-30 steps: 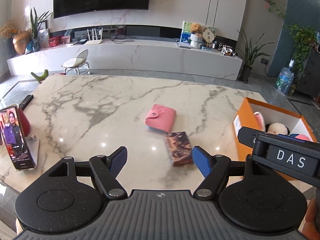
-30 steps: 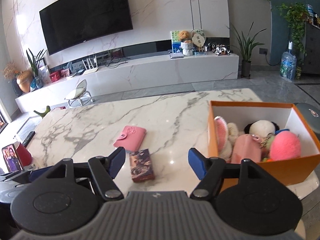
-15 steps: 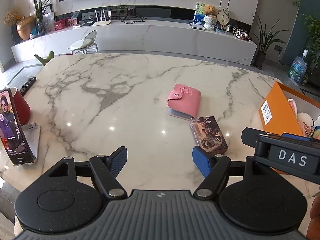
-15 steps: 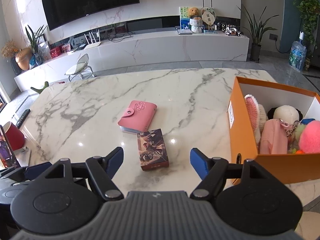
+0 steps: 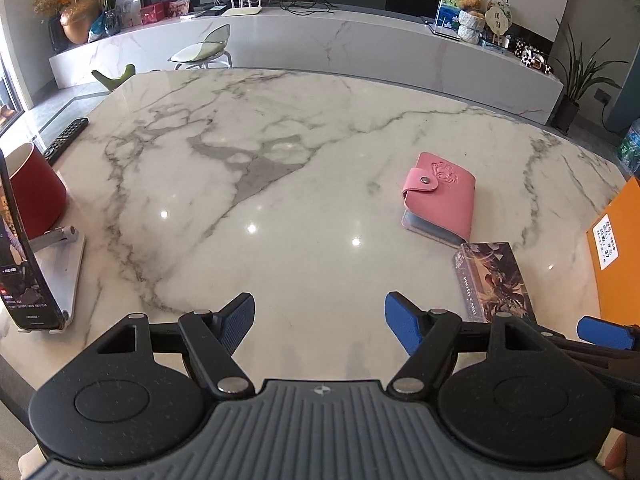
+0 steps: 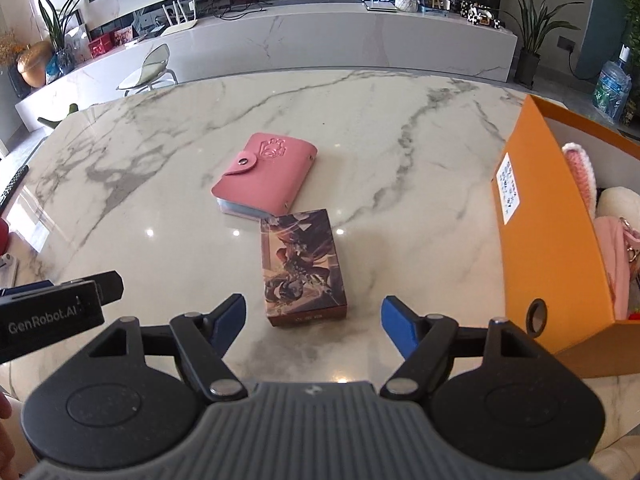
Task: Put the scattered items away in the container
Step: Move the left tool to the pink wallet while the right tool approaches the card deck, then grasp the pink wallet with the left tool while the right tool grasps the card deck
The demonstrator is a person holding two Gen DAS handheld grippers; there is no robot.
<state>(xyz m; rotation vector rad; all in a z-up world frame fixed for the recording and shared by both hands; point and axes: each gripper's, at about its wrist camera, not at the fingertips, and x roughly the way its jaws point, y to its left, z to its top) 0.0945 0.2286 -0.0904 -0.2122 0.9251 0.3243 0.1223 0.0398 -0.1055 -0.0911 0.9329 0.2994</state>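
Note:
A pink snap wallet (image 6: pixel 266 174) (image 5: pixel 439 198) lies on the marble table (image 5: pixel 240 168), with a printed card box (image 6: pixel 302 266) (image 5: pixel 494 282) just in front of it. The orange box (image 6: pixel 548 236) (image 5: pixel 614 248) stands at the right, with plush toys (image 6: pixel 608 216) inside. My right gripper (image 6: pixel 312 318) hangs just short of the card box's near end; its jaws are opening and nothing is between them. My left gripper (image 5: pixel 319 320) is open over bare marble, left of the card box.
A phone on a stand (image 5: pixel 24 264) and a red cup (image 5: pixel 34 190) sit at the table's left edge, a remote (image 5: pixel 66 138) behind them. A long marble TV bench (image 5: pixel 320 40) and a chair (image 5: pixel 204 48) stand beyond the table.
Both grippers have come down and forward toward the table. The card box now lies close before the right gripper, whose jaws stand wider than before. The left jaws keep the same gap.

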